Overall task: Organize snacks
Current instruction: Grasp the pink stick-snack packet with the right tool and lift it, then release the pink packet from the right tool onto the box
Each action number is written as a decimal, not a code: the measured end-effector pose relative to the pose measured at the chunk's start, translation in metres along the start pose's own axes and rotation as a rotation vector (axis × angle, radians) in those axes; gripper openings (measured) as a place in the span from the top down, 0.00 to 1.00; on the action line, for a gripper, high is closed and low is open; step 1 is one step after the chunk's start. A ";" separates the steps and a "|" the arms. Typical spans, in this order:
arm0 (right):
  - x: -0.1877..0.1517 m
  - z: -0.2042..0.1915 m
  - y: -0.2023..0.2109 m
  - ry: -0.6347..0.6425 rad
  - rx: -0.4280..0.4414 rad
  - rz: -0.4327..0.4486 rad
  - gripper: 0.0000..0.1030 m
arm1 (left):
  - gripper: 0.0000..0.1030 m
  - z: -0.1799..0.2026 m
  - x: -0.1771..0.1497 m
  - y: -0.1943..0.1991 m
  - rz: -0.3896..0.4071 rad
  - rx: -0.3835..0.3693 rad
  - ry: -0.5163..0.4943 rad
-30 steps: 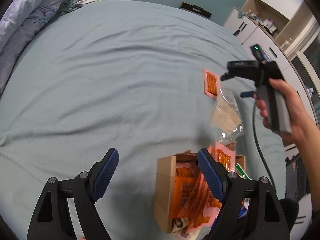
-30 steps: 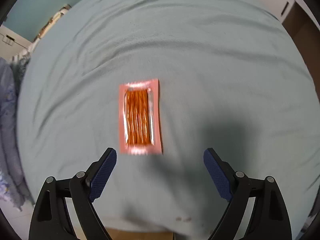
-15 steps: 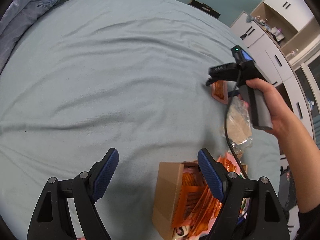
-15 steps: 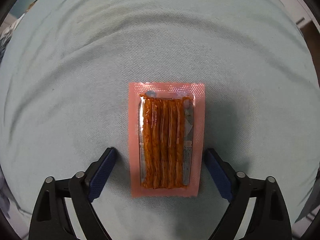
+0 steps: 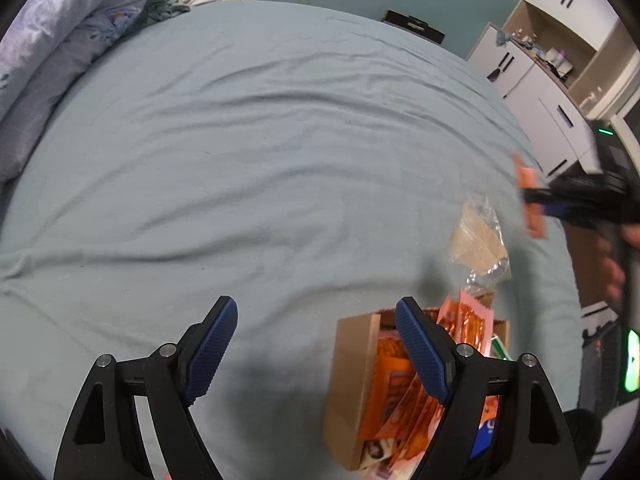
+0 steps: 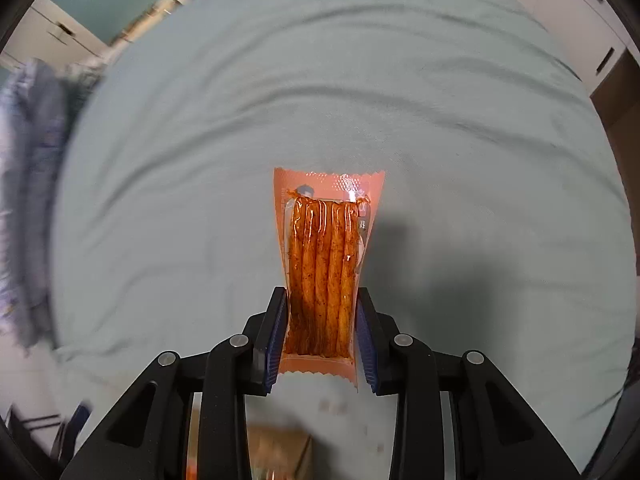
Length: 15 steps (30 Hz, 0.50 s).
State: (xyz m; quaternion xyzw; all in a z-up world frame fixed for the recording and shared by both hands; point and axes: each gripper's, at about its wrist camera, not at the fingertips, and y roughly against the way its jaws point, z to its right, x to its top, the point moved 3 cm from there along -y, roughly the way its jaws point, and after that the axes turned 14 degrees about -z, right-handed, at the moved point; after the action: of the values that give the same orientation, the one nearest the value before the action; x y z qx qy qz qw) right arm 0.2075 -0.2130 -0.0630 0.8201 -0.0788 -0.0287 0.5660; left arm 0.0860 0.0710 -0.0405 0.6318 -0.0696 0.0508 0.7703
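On the bed (image 5: pixel 248 152), seen from the left wrist view, a pale blue sheet covers the whole surface. The left hand-held gripper (image 5: pixel 316 344) hangs above the sheet with its blue-padded fingers (image 5: pixel 212 344) wide apart and nothing between them. A cardboard box (image 5: pixel 352 384) sits on the bed, partly behind the gripper's right finger, and it is packed with upright orange snack packets (image 5: pixel 396 396). Just beyond the box, farther from the camera, lies a clear plastic bag (image 5: pixel 478 240) with pale contents. Beyond that bag, toward the bed's right edge, the right hand-held gripper (image 5: pixel 538 204) holds the pink snack packet (image 5: pixel 532 200) above the sheet; this part of the view is blurred. A hand (image 5: pixel 616 268) grips its handle. A rumpled lavender duvet (image 5: pixel 60 52) lies at the bed's upper left, and white cabinets (image 5: pixel 548 92) stand past the bed's right edge.

Over the bed (image 6: pixel 440 100), seen from the right wrist view, the right hand-held gripper (image 6: pixel 322 332) has its jaws closing, and the pads press on both long edges of the pink snack packet (image 6: pixel 324 264). The packet's near end bows between the pads. Its far end projects forward over the sheet. Orange-red sticks show through its clear window. The cardboard box (image 6: pixel 280 456) appears blurred below the gripper.
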 end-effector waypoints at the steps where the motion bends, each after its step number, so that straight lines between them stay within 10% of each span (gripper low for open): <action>1: -0.011 0.005 0.011 0.016 0.024 0.007 0.70 | 0.20 0.000 -0.002 0.001 0.005 0.011 -0.001; 10: -0.116 0.007 0.021 0.106 0.223 -0.148 0.70 | 0.20 0.015 -0.025 0.029 0.079 0.007 -0.032; 15: -0.091 -0.019 -0.032 0.104 0.239 -0.243 0.69 | 0.16 0.031 -0.040 0.039 0.143 0.076 -0.108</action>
State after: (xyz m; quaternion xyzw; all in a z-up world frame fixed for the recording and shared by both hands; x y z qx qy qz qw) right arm 0.1231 -0.1693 -0.0893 0.8855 0.0475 -0.0450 0.4600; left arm 0.0391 0.0487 -0.0040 0.6558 -0.1540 0.0744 0.7353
